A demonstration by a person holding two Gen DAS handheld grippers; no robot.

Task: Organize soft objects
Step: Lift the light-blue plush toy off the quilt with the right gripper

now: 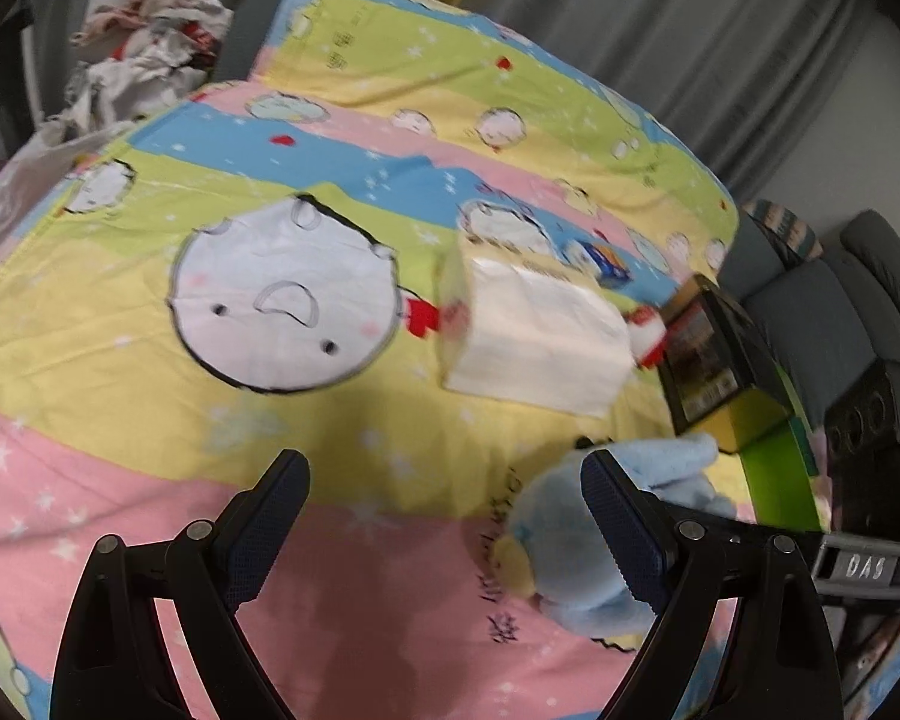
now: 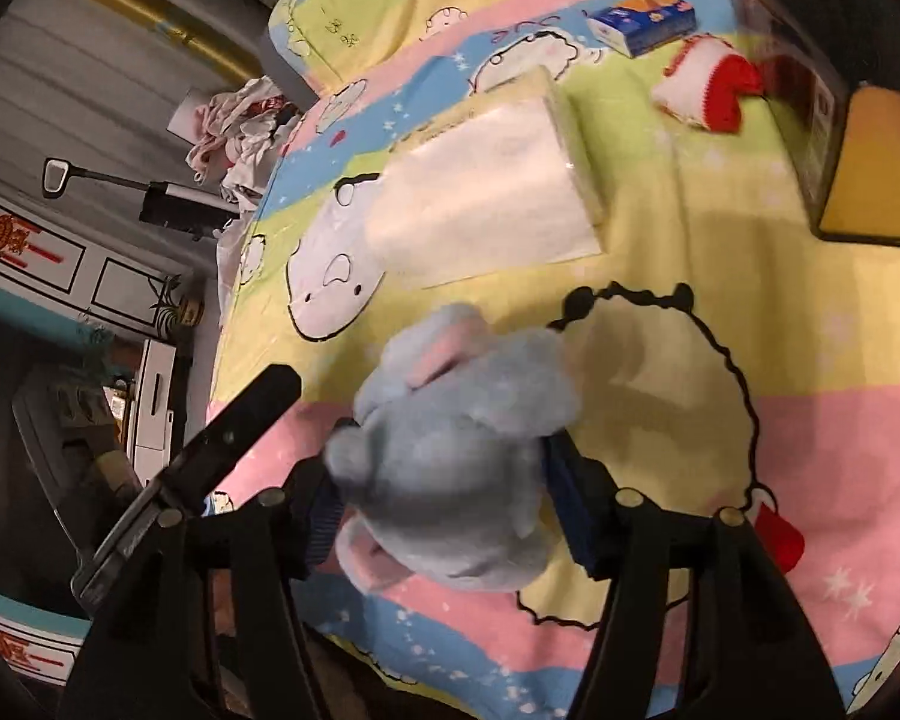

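Observation:
A light blue plush toy (image 2: pixel 462 456) with pink ears fills the gap between the fingers of my right gripper (image 2: pixel 450 510). Both pads touch its sides, so the gripper is shut on it, low over the cartoon bedsheet (image 2: pixel 750 312). In the left wrist view the same plush toy (image 1: pixel 570 546) lies partly behind my right-hand finger. My left gripper (image 1: pixel 444 528) stands wide open over the pink stripe with nothing between its fingers. Beyond lie a white tissue pack (image 1: pixel 540 336), a red and white knitted piece (image 2: pixel 708 90) and a small blue packet (image 2: pixel 642 21).
A black and yellow box (image 2: pixel 840 120) stands on the bed at the far right, next to the knitted piece. A heap of crumpled clothes (image 1: pixel 144 54) sits past the bed's far left corner. Grey furniture (image 1: pixel 822 324) stands beyond the bed's right edge.

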